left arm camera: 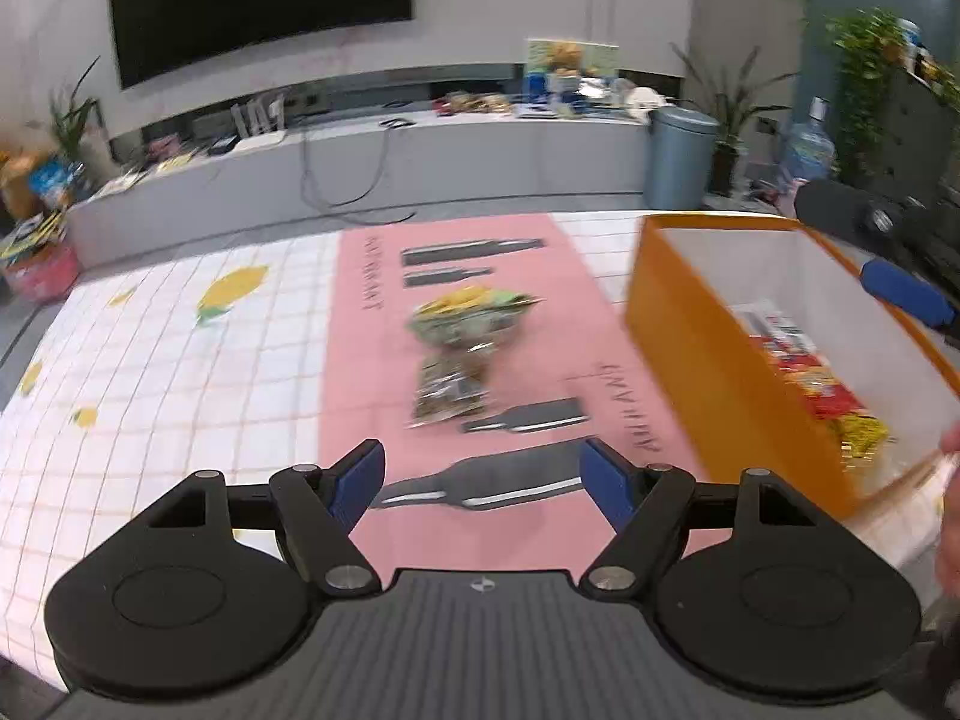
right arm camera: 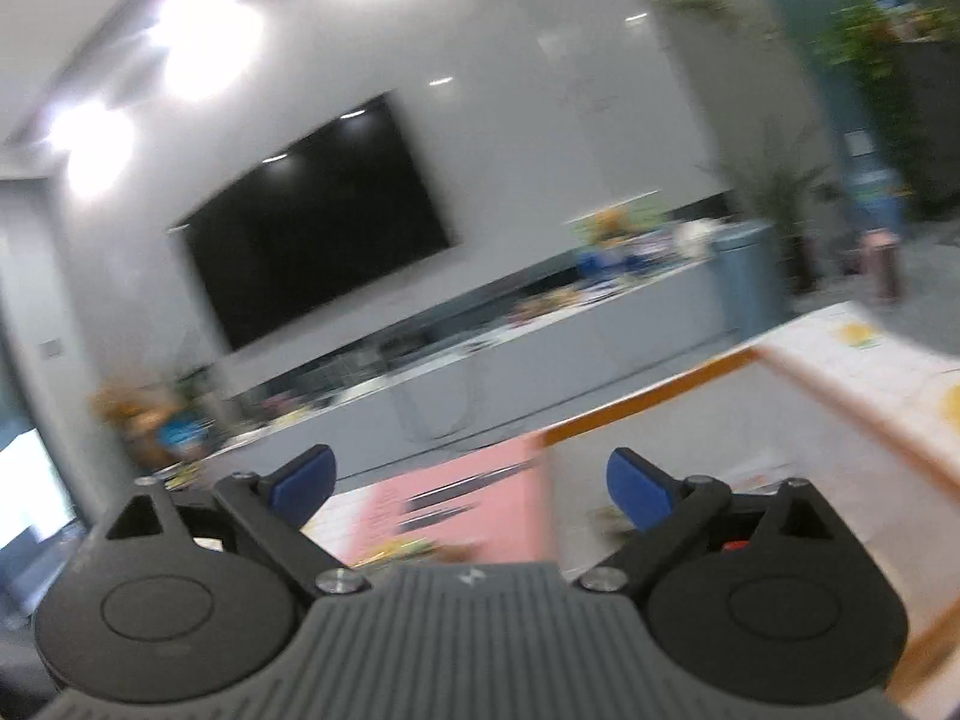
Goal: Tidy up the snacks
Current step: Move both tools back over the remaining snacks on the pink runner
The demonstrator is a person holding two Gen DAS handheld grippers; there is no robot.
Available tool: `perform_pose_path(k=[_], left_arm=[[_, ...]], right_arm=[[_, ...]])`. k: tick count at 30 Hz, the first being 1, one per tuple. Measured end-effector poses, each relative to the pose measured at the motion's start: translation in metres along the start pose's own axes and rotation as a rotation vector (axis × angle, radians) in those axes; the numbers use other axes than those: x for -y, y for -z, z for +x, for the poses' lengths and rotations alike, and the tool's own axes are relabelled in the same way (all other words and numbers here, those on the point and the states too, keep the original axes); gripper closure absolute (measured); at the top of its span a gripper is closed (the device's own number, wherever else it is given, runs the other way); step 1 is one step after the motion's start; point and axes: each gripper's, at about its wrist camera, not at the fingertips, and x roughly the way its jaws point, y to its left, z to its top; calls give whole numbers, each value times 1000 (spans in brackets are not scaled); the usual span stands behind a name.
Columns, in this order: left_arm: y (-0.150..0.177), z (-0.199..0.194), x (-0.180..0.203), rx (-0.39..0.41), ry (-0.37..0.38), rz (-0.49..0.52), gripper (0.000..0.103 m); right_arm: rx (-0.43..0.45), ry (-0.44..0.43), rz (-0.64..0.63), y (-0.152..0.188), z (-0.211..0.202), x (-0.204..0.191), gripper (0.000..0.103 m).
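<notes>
Left wrist view, lower centre: left gripper [left arm camera: 483, 471], blue-padded fingers spread wide, nothing between them; it points forward over a pink mat [left arm camera: 456, 372] printed with dark bottle silhouettes.

Centre of frame, on the mat: green-and-yellow snack bag [left arm camera: 471, 315], blurred. Just below and touching it, a clear packet of dark snacks [left arm camera: 450, 390]. Both lie ahead of the fingertips, apart from them.

Right of frame: orange box [left arm camera: 696, 354] with white inner walls, tilted, open side up. Inside, toward its lower end, red and yellow snack packets [left arm camera: 810, 378].

Upper right, beyond the box's far wall: right gripper [left arm camera: 900, 288], seen as one blue pad and black body; its spread is not readable from here. Right edge, lower: a blurred bit of hand [left arm camera: 948, 516].

Left of frame: white grid tablecloth [left arm camera: 168, 372] with lemon prints. Upper left: dark wall screen [left arm camera: 258, 0]. Behind the table: a long grey counter [left arm camera: 420, 162] cluttered with items, a grey bin [left arm camera: 681, 156], potted plants.

Right wrist view only: ceiling lights, heavy motion blur. Right gripper [right arm camera: 471, 480], lower centre, fingers set wide apart and empty, tilted upward toward the wall screen [right arm camera: 318, 222]. The box rim [right arm camera: 648, 402] and white inner wall cross the right half; the mat [right arm camera: 468, 498] shows between the fingers. The loose table snacks are only a smear at the gripper body's upper edge.
</notes>
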Motion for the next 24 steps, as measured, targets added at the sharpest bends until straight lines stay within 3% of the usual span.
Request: perform_pose_path(k=[4,11,16,19,24], left_arm=[[17,16,-25,-36,-13,-21,16],[34,44,-54,-53,26,-69,16],[18,75,-65,-65,60,-105,16],[9,92,-62,-25,79,-73,16],[-13,131,-46,-25,23,10,18]], right_arm=[[-96,-20,-67,28,23,-29,7],[-194,27,-156,46,54,-41,5],[-243,61,-184,55,71,-33,4],[-250,83,-232,57,83,-37,4],[-224,82,-221,52,87,-40,4]])
